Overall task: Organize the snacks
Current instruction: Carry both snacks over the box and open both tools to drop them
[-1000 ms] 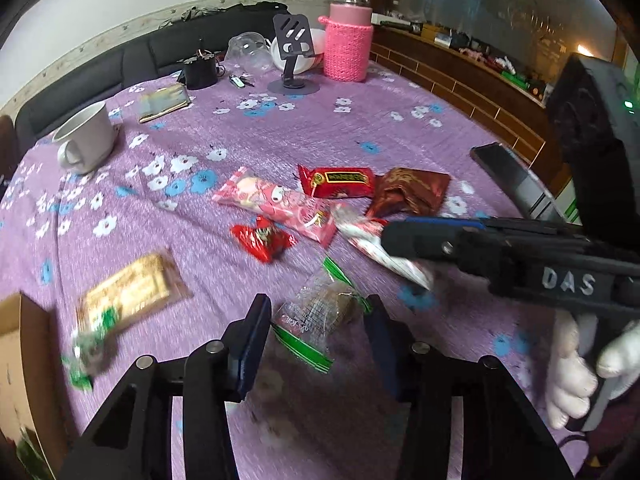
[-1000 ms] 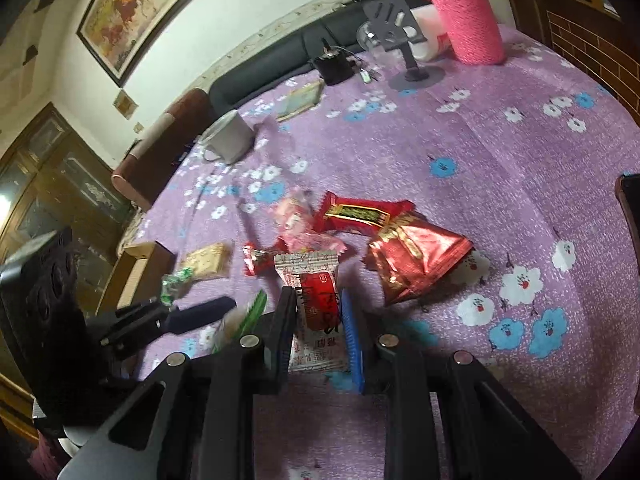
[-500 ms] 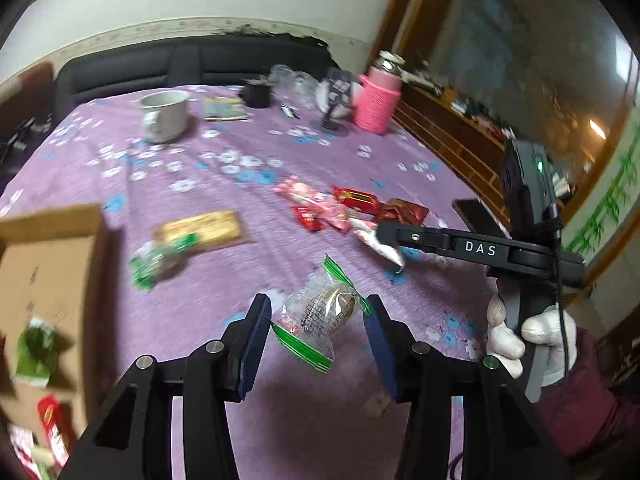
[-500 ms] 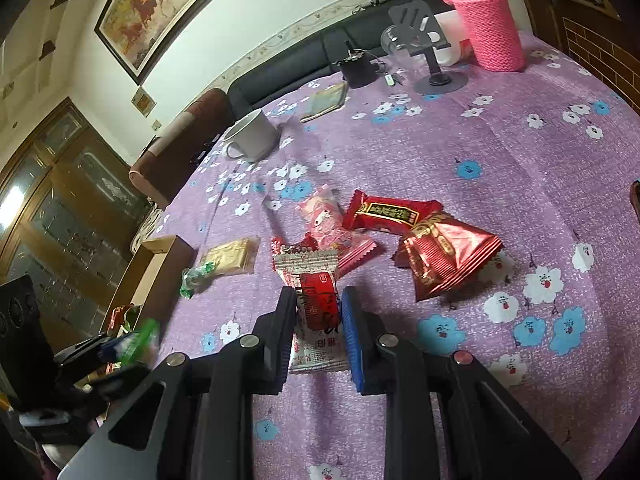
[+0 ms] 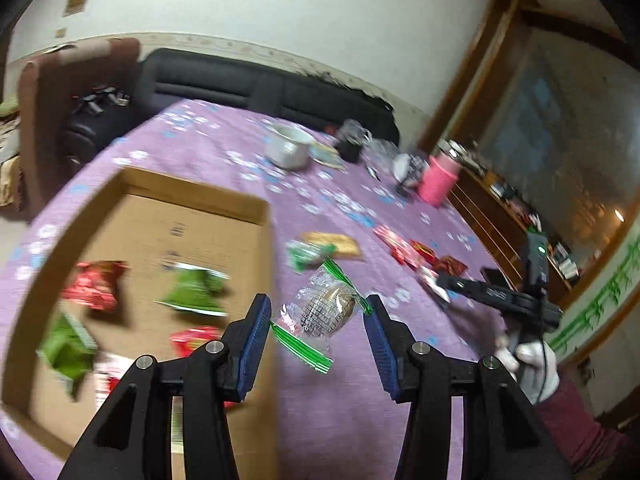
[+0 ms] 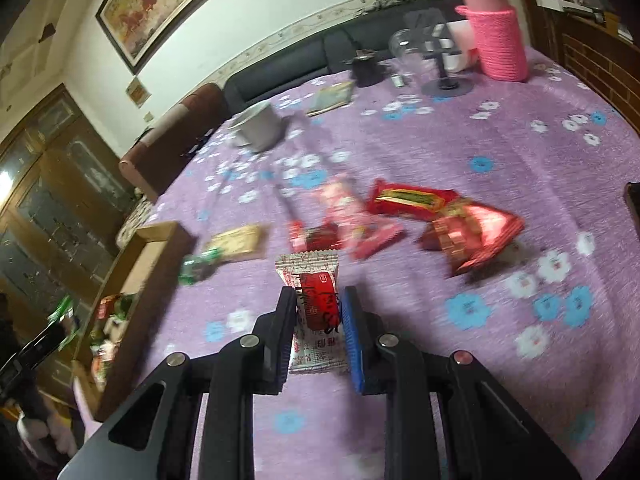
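My left gripper (image 5: 316,322) is shut on a clear green-striped snack packet (image 5: 320,316) and holds it in the air beside the right wall of a cardboard box (image 5: 192,196). The box holds several red and green snack packs (image 5: 192,290). My right gripper (image 6: 318,312) is shut on a white and red snack packet (image 6: 314,300) above the purple flowered tablecloth (image 6: 500,152). Loose snacks lie ahead of it: a red bar (image 6: 412,198), a dark red pouch (image 6: 476,232), a pink pack (image 6: 348,212), a tan biscuit pack (image 6: 240,240). The right gripper also shows in the left wrist view (image 5: 440,280).
A white mug (image 6: 260,126), a pink knitted bottle (image 6: 498,40), a clear glass (image 6: 404,50) and a black stand (image 6: 444,80) stand at the far side. A dark sofa (image 5: 256,88) runs behind the table. A dark phone (image 5: 496,278) lies near the right edge.
My left gripper has swung left with its packet, from over the loose snacks to beside the box. My right gripper has moved with its packet; the view is blurred.
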Action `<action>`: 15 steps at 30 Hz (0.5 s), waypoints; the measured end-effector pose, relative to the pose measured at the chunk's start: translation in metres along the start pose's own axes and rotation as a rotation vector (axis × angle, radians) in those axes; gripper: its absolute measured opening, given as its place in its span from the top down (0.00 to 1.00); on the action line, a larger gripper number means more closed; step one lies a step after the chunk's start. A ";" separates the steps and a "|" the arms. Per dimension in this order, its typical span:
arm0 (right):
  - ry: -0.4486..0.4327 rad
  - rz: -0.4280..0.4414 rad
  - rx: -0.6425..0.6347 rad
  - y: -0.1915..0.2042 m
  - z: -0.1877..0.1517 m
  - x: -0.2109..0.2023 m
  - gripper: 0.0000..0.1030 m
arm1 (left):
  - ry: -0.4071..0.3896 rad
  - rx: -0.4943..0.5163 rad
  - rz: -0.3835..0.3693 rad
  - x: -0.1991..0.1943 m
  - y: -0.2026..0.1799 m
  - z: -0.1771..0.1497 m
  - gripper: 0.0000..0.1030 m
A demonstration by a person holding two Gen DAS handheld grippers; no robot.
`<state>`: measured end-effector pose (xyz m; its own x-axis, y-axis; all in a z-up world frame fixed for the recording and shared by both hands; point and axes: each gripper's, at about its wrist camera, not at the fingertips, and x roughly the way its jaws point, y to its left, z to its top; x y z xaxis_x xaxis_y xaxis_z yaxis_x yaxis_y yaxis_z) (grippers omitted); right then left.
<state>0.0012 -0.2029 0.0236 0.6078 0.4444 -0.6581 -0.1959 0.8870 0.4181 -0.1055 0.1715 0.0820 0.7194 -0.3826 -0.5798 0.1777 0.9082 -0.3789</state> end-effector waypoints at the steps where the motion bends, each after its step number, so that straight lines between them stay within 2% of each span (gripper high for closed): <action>1: 0.008 0.011 -0.019 0.013 0.000 -0.001 0.78 | -0.012 -0.010 0.012 -0.007 0.011 0.002 0.50; 8: 0.049 0.097 -0.162 0.109 0.010 0.008 0.78 | -0.019 -0.042 0.101 -0.026 0.068 0.016 0.50; 12: 0.114 0.167 -0.192 0.162 0.015 0.034 0.78 | -0.001 -0.052 0.137 -0.025 0.092 0.034 0.50; 15: 0.156 0.181 -0.215 0.193 0.014 0.056 0.78 | 0.021 -0.064 0.142 -0.016 0.108 0.047 0.50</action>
<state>0.0084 -0.0081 0.0760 0.4261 0.5963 -0.6803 -0.4583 0.7907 0.4059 -0.0664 0.2839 0.0846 0.7202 -0.2556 -0.6450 0.0320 0.9409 -0.3371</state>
